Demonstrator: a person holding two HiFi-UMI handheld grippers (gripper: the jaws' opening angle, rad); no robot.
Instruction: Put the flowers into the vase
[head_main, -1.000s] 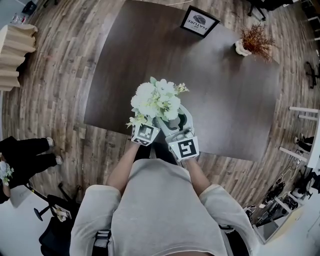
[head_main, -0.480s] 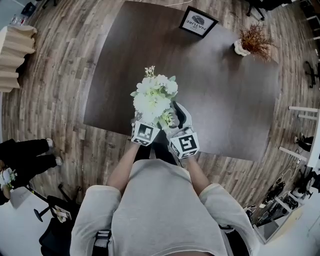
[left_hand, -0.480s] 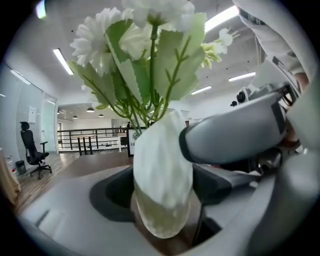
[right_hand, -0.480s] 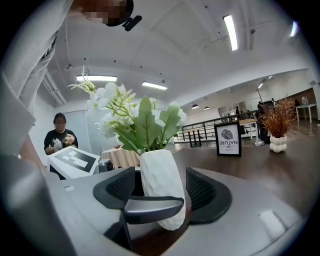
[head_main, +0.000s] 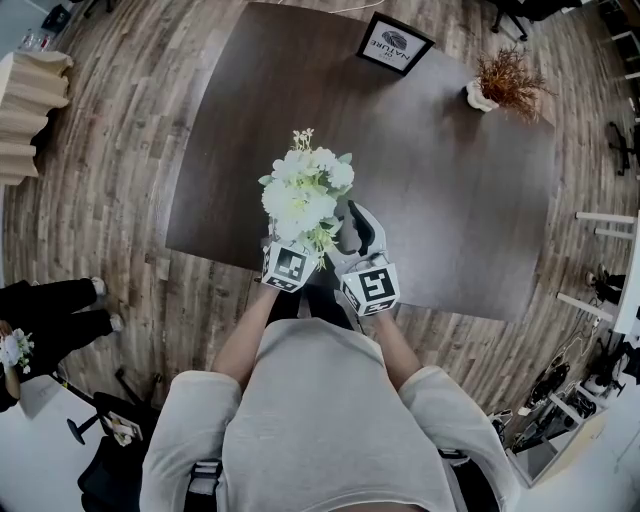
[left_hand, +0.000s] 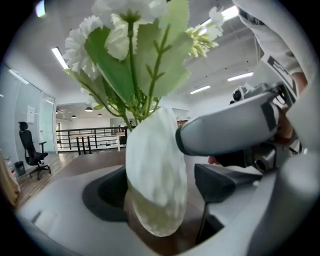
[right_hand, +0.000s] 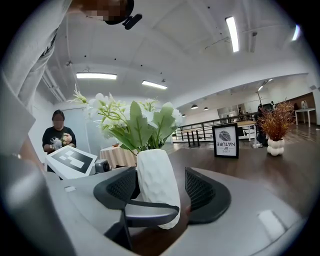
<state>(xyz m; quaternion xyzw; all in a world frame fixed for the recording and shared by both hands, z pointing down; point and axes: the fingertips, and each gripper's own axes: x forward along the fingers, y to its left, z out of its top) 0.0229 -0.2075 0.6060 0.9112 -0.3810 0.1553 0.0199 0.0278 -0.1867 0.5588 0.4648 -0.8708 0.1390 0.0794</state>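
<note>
A dark brown table spreads ahead of the right claw, on a floor of grey-brown wood planks. Far ahead of the claw and to its right, a framed sign and a dried plant in a white pot stand on the table. Beyond them runs a black railing. Off to the claw's left stand a person in dark clothes and an office chair. Long strip lights glow on the white ceiling above.
</note>
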